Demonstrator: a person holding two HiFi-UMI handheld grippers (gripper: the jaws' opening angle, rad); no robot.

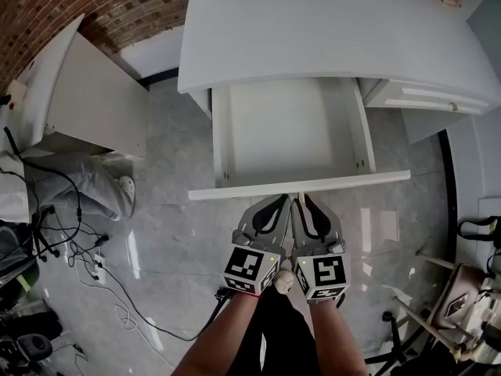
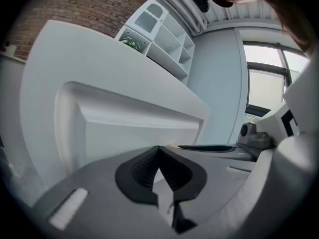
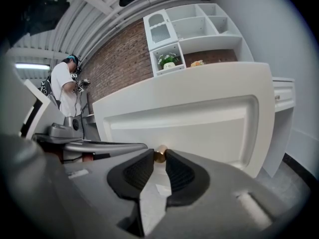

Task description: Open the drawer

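The right gripper (image 3: 160, 153) is clamping the knob (image 3: 161, 154) on the drawer (image 1: 297, 185) front (drawer open); the left gripper (image 2: 158, 149) is sitting closed and empty just beside that knob.

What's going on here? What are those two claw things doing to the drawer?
A person is working two claws at the front of a white desk's drawer. The right claw is clamped on the small brass knob. The left claw is shut beside it and holds nothing. The drawer is pulled well out, and nothing shows inside it.
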